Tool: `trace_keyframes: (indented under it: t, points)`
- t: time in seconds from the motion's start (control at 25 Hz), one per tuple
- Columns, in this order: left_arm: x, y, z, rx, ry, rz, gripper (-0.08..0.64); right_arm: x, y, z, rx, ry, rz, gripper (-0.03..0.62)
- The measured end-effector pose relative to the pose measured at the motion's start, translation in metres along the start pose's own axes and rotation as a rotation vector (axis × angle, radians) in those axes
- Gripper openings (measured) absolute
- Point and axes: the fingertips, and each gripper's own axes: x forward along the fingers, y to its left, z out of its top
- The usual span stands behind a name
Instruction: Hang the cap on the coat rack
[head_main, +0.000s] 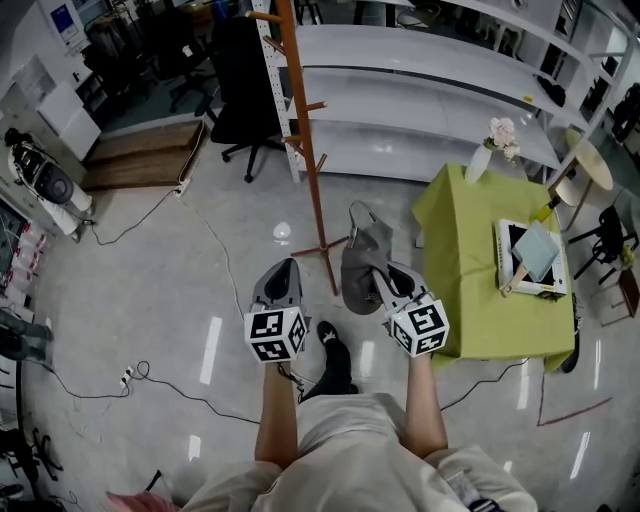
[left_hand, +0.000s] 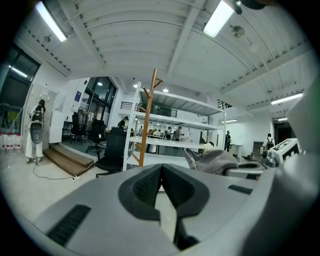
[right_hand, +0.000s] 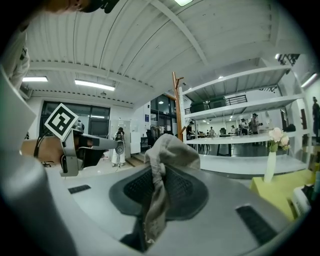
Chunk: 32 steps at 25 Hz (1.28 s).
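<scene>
Right gripper (head_main: 388, 278) was clamped tight on the grey cap (head_main: 362, 262), held up just right of the coat rack (head_main: 305, 150) pole; left gripper (head_main: 284, 272) was squeezed closed, empty; green table (head_main: 462, 270) sat close on the right, black office chair (head_main: 245, 90) and white shelves (head_main: 420, 60) behind the rack; glossy floor (head_main: 170, 290), cables (head_main: 150, 215) trailing on the left.

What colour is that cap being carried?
The cap is plain grey, with no pattern; it shows best in the head view.
</scene>
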Motion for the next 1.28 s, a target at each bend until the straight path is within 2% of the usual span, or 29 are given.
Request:
trace_keyframes:
  t: [0.32, 0.52, 0.92, 1.16, 1.28]
  points:
    - [0.069, 0.011, 0.018, -0.002, -0.007, -0.021, 0.008, 0.058, -0.025, 0.016, -0.040, 0.007, 0.037, 0.048]
    - [0.112, 0.019, 0.033, -0.016, -0.022, -0.039, 0.008, 0.097, -0.047, 0.033, -0.075, 0.002, 0.031, 0.048]
    - [0.172, 0.062, 0.062, -0.024, -0.032, -0.052, 0.008, 0.164, -0.065, 0.058, -0.119, -0.020, 0.042, 0.048]
    - [0.204, 0.076, 0.074, -0.034, -0.038, -0.075, 0.008, 0.179, -0.066, 0.087, -0.221, -0.072, 0.079, 0.048]
    - [0.221, 0.080, 0.076, -0.039, -0.031, -0.095, 0.008, 0.184, -0.057, 0.117, -0.315, -0.177, 0.137, 0.048]
